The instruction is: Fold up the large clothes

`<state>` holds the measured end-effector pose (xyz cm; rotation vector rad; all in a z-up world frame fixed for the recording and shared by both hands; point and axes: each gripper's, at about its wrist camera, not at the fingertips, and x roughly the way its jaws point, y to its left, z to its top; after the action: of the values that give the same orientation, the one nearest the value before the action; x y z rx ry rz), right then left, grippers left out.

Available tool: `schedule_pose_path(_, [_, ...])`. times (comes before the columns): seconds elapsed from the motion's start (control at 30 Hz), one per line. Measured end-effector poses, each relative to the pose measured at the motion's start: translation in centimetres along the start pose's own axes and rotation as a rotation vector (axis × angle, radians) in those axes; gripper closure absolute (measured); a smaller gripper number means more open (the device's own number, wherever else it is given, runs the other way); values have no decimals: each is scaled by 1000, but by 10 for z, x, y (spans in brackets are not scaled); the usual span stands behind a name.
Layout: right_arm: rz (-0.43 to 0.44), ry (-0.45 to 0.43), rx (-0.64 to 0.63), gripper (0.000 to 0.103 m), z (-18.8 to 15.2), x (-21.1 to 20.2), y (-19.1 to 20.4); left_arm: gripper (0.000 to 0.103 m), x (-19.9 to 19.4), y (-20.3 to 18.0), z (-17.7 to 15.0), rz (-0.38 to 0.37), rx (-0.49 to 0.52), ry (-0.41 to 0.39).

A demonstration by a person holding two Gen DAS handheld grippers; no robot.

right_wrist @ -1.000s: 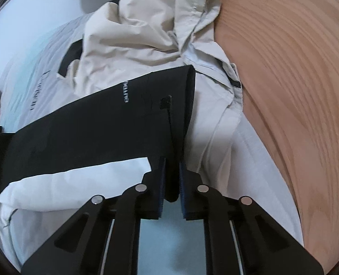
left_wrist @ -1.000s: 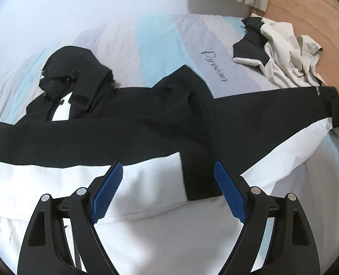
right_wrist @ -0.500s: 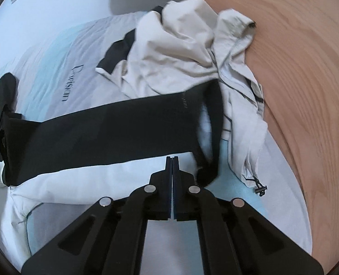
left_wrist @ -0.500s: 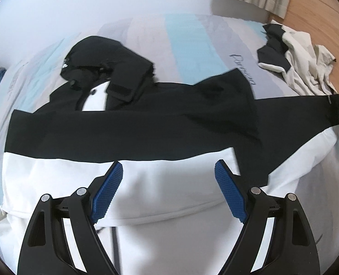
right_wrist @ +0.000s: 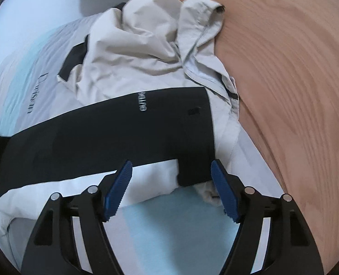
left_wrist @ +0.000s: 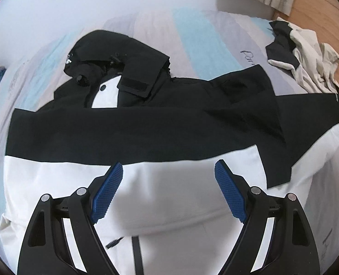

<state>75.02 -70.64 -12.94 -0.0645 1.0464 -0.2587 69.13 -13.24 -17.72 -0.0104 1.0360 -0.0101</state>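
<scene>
Two grippers hang over a black-and-white hooded jacket spread flat on a bed with a pale blue, grey and white striped cover. The left gripper has its blue-padded fingers wide apart above the jacket's white lower panel, holding nothing. The right gripper is likewise spread, its fingers either side of the black sleeve cuff (contact unclear). A crumpled beige garment lies just beyond the sleeve, beside the wooden floor.
</scene>
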Motion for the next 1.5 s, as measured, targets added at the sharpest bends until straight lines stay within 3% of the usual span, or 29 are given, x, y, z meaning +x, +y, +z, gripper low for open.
schedule_pose_path(0.1, [4, 39, -2, 35, 5, 20, -12, 22, 14, -3, 3, 1, -4, 7])
schedule_pose_path(0.37, [42, 95, 29, 60, 2, 52, -28, 22, 51, -20, -4, 6, 38, 60])
schedule_pose_path(0.43, [53, 97, 32, 73, -1, 50, -30, 22, 53, -21, -5, 8, 28, 65])
schedule_pose_path(0.57, [78, 89, 25, 85, -3, 39, -30, 22, 56, -23, -6, 7, 21, 69])
schedule_pose_path(0.73, [114, 106, -1, 93, -5, 26, -18, 22, 55, -25, -6, 9, 26, 69])
schedule_pose_path(0.87, [120, 83, 30, 93, -5, 9, -13, 22, 49, -27, -6, 6, 30, 61])
schedule_pose_path(1.07, [127, 38, -29, 93, -10, -28, 17, 22, 36, -24, -9, 5, 35, 40])
schedule_pose_path(1.3, [161, -36, -56, 94, -14, -82, 65, 22, 22, 0, -11, 15, 7, 24])
schedule_pose_path(1.5, [223, -38, -63, 95, -8, -118, 114, 22, 6, 35, -12, 28, -36, 22])
